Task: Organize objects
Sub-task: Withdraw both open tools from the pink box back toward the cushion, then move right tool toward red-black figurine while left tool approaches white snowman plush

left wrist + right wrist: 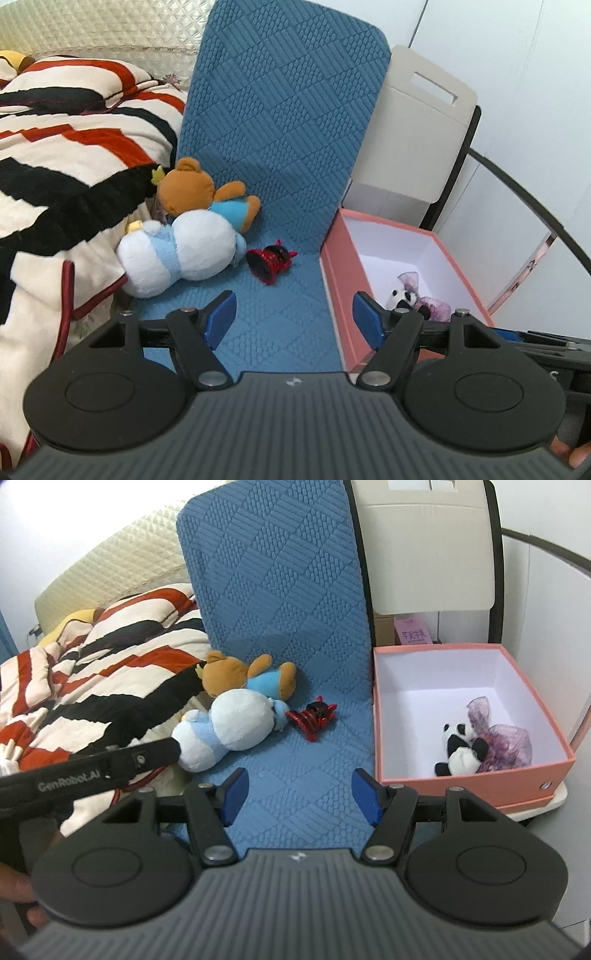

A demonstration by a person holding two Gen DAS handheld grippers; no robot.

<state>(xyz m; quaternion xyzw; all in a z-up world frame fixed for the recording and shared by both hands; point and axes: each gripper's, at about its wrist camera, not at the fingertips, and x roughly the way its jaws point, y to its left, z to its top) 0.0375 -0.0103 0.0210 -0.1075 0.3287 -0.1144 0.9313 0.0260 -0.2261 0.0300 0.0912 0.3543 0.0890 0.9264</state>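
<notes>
The left gripper (pixel 293 317) hung with its 2 blue-padded fingers (pixel 221 317) spread wide apart and nothing between them, above the blue quilted mat (pixel 273 147). The right gripper (pixel 297 795) was likewise spread, its fingers (pixel 364 799) apart and holding nothing, over the same mat. In the right wrist view the left gripper's black body crossed the lower left, printed "GenRobot.AI" in pale letters.

Ahead of both pairs of fingers, on the mat, lay a red and black hair claw clip (pixel 271 260) on its side. Just to its left lay a white and pale blue plush toy (pixel 177 254), and a brown teddy bear (pixel 199 192) in a blue top rested behind it, touching it. Both leaned against a striped blanket (pixel 55 155) in red, black and cream, heaped on the bed.

To the right of the mat stood an open pink box (pixel 469 779) with a white lining. Inside it lay a small panda plush (pixel 458 751) beside a purple sheer pouch (pixel 498 738), the 2 touching.

Behind the box stood a beige chair back (pixel 417 122) with a slot handle, and under it a pink card (pixel 412 631) bearing Chinese characters too small to read surely. The mat ran up against the chair back. A cream quilted headboard (pixel 92 26) stood behind the bed, and the walls were white.
</notes>
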